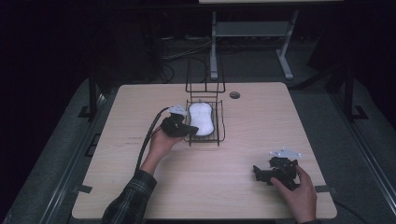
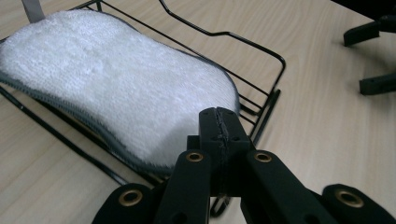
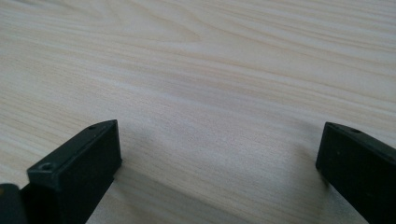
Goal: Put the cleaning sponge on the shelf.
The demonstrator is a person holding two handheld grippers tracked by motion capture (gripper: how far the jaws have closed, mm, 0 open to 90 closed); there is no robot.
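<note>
A white, peanut-shaped sponge (image 1: 201, 118) (image 2: 116, 88) lies flat in a low black wire rack (image 1: 220, 135) (image 2: 275, 93) near the table's middle. My left gripper (image 1: 189, 128) (image 2: 219, 116) reaches in from the rack's left front corner. Its jaws are pressed together, and their tip is at the sponge's near edge. I cannot tell whether they pinch the rim. My right gripper (image 1: 259, 173) (image 3: 219, 154) rests low on the table at the front right, held by a hand. It stands open over bare wood, and its two jaw tips also show far off in the left gripper view (image 2: 369, 58).
The rack has a taller upright wire frame (image 1: 204, 77) at its back. A round cable hole (image 1: 235, 94) sits in the tabletop behind it. The light wooden table (image 1: 261, 121) has bare wood to the right. Beyond it, the grey legs of another desk (image 1: 285, 60) stand on the dark floor.
</note>
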